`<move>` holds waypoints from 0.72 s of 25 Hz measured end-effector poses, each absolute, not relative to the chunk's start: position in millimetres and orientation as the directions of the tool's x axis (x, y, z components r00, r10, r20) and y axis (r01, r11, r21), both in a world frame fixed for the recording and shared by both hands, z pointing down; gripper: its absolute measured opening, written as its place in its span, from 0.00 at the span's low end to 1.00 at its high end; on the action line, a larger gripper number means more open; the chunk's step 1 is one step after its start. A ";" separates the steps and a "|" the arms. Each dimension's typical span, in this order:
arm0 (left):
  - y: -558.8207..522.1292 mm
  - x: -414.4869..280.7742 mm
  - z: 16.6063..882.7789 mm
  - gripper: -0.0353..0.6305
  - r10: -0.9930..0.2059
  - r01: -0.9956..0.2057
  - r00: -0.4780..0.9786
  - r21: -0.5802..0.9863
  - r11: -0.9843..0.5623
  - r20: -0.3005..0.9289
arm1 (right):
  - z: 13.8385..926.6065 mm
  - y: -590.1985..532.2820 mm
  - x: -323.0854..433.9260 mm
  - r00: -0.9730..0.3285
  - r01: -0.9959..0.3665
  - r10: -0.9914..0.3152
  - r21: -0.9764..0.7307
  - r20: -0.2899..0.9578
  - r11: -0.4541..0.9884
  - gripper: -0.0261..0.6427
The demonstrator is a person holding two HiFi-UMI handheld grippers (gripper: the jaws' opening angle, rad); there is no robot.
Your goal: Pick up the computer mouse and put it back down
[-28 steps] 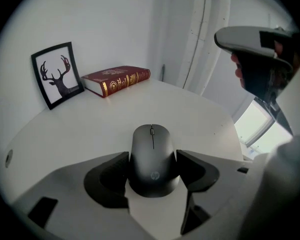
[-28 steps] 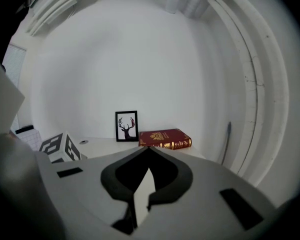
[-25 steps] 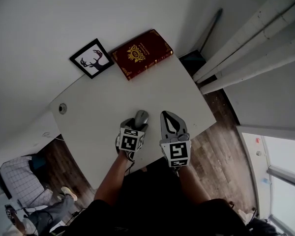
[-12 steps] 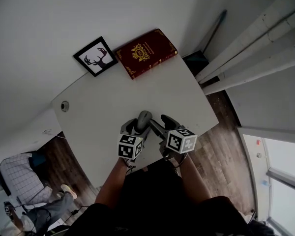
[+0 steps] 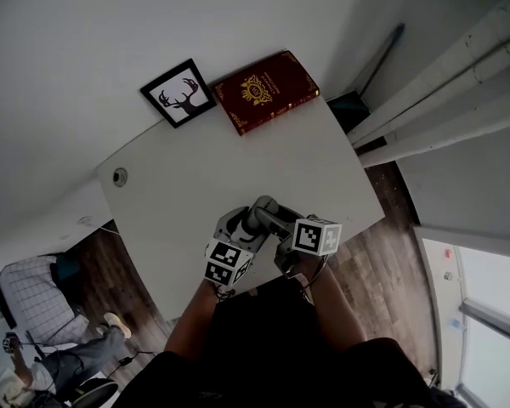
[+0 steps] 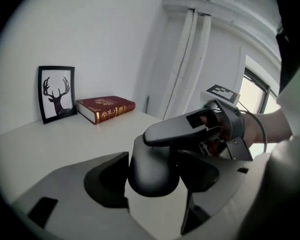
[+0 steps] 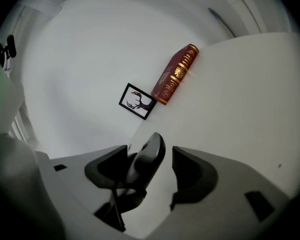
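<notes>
Grey computer mouse (image 6: 151, 176) clamped in left tongs (image 6: 154, 157), right tongs (image 7: 150, 151) just opened wide around it.

Dark grey computer mouse (image 6: 152, 170) gripped, tilted, between the jaws

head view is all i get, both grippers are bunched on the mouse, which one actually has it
Observer: The left gripper. In its own view both fingers press the sides of the mouse.
Operator: and the right one
Observer: The right gripper is open, its fingers having just been opening. In its view the mouse stands between them with a gap beside one finger.
Operator: anything else up there
Observer: The left gripper view shows a right finger reaching across above the mouse.
</notes>
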State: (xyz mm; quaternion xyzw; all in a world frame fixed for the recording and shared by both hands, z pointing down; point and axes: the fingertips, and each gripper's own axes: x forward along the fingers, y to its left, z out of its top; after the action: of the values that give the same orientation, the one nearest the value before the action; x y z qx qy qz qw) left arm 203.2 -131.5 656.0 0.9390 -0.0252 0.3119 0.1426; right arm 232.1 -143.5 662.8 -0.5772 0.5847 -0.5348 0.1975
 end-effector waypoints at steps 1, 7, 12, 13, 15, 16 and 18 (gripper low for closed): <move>-129.1 203.2 654.7 0.50 0.050 -0.121 0.808 0.248 -0.961 0.588 | 662.7 -144.3 230.2 -0.260 -0.457 -0.888 -0.858 0.380 -0.234 0.47; -126.6 199.2 660.9 0.50 0.035 -0.117 0.796 0.210 -0.971 0.605 | 664.5 -143.8 225.5 -0.268 -0.494 -0.877 -0.838 0.399 -0.231 0.35; -125.9 189.5 671.3 0.50 0.026 -0.145 0.765 0.212 -0.966 0.644 | 654.2 -146.8 215.4 -0.271 -0.561 -0.876 -0.805 0.398 -0.192 0.27; -126.2 187.8 672.1 0.50 0.025 -0.150 0.761 0.213 -0.965 0.648 | 651.7 -147.4 212.5 -0.269 -0.579 -0.876 -0.794 0.401 -0.185 0.25; -127.2 185.6 671.3 0.50 0.020 -0.158 0.758 0.214 -0.964 0.651 | 646.8 -148.9 207.5 -0.265 -0.625 -0.873 -0.762 0.410 -0.168 0.24; -128.2 185.1 670.8 0.50 0.017 -0.162 0.760 0.215 -0.963 0.650 | 644.4 -150.0 205.7 -0.264 -0.651 -0.871 -0.743 0.415 -0.157 0.24; -129.7 184.2 669.7 0.50 0.012 -0.168 0.763 0.215 -0.962 0.646 | 639.6 -151.7 202.0 -0.263 -0.700 -0.867 -0.702 0.424 -0.131 0.24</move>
State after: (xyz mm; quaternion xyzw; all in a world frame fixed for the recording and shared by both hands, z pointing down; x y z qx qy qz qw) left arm 184.2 -129.7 669.7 0.9298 -0.0420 0.3414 0.1312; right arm 202.0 -151.7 639.6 -0.6001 0.6527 -0.4531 0.0921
